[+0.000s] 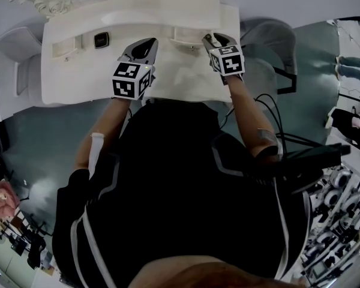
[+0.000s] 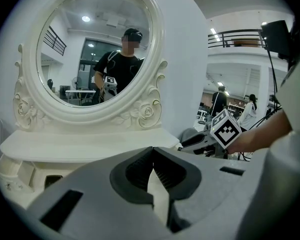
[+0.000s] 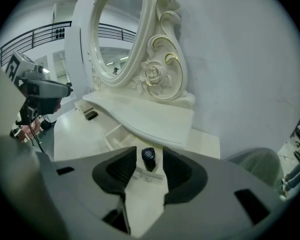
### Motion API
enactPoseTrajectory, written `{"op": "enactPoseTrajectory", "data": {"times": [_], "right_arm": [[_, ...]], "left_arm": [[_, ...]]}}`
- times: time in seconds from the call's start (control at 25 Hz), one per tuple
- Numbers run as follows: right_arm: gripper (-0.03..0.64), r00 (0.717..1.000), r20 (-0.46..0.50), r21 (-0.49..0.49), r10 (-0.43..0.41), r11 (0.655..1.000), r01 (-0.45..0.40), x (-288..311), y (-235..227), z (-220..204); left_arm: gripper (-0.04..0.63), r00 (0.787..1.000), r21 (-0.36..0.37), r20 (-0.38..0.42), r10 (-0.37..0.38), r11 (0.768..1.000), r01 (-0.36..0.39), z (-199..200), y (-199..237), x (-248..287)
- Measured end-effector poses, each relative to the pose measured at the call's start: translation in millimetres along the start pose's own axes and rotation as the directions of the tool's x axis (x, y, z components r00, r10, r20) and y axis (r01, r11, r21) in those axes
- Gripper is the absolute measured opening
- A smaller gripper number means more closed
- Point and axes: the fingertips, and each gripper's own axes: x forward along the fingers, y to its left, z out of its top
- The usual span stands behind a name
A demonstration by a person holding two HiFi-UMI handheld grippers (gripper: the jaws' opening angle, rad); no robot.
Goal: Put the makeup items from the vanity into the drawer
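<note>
Right gripper (image 3: 150, 153) holds its jaws wide apart, pointing steeply down at the white vanity (image 1: 186, 83). A small dark makeup item (image 3: 148, 160), narrow with a rounded cap, stands right between the two jaw tips. There is a gap on either side of it, so neither pad presses on it. It sits at the open drawer (image 3: 112, 133) just ahead of the jaws, below the edge of the curved shelf (image 3: 145, 116). Whether it rests fully inside the drawer I cannot tell.

Further out and to this gripper's left, well apart from its jaws, a flat dark compact (image 3: 91, 115) lies on the vanity top. In the head view that compact is ahead and to the left of the left gripper, beside a second open recess.

Left gripper (image 2: 152, 151) has its jaws together, the pads meeting at the tips with nothing between them. It hangs over the vanity top and faces the oval mirror (image 2: 95, 49), whose frame carries carved roses. To its right, near but not touching, the right gripper's marker cube (image 2: 225, 129) shows at the end of the person's forearm. The mirror reflects the person standing with both grippers raised.
</note>
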Motion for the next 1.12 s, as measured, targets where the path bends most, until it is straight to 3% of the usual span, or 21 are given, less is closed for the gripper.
{"op": "enactPoseTrajectory", "data": {"times": [0.28,0.52,0.76,0.92,1.0,1.12], "right_arm": [[0.172,0.993,0.120,0.037,-0.022,0.999,0.018,-36.1,-4.4,42.2],[0.169,0.966,0.256,0.052,-0.040,0.998,0.028,-81.6,-7.6,96.7],[0.135,0.912,0.400,0.074,-0.095,0.995,0.071,-140.3,-14.3,144.3],[0.120,0.876,0.469,0.082,-0.118,0.993,0.090,-175.6,-14.9,169.6],[0.067,0.861,0.494,0.096,-0.121,0.992,0.084,-189.8,-13.3,178.9],[0.048,0.839,0.529,0.104,-0.127,0.991,0.084,-208.7,-9.4,190.2]], "left_arm": [[0.005,0.997,0.023,0.079,0.000,1.000,-0.002,31.2,6.6,-7.8],[0.004,0.987,0.056,0.157,0.016,0.998,-0.025,70.6,20.3,-21.7],[0.003,0.974,0.057,0.223,0.048,0.996,-0.062,115.4,26.2,-38.1],[0.003,0.963,0.074,0.268,0.003,0.997,-0.023,143.4,15.5,-51.2],[0.003,0.960,0.091,0.280,-0.022,0.996,-0.004,153.8,9.0,-57.2],[0.003,0.951,0.096,0.308,-0.038,0.995,0.009,166.6,4.8,-65.6]]}}
